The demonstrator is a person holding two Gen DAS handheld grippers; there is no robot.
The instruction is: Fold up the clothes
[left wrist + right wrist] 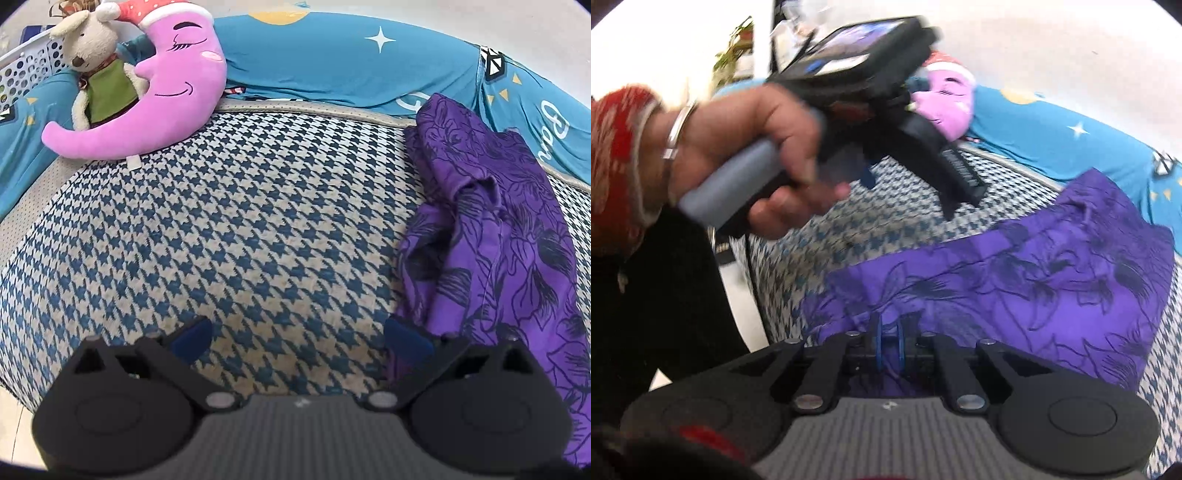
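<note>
Left gripper (299, 338): jaws apart, purple shirt (495, 236) just beside its right finger.
Right gripper (889, 341): pinched on shirt's near edge.

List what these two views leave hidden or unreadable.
- Purple garment: left wrist view cuts it off at the right edge; crumpled, so its type is unclear.
- Garment edge in the right hand-held gripper: right wrist view, the closed fingers cover how much cloth is pinched.
- Left hand-held gripper: motion blur in the right wrist view.
- White basket: mostly behind the plush rabbit.
</note>
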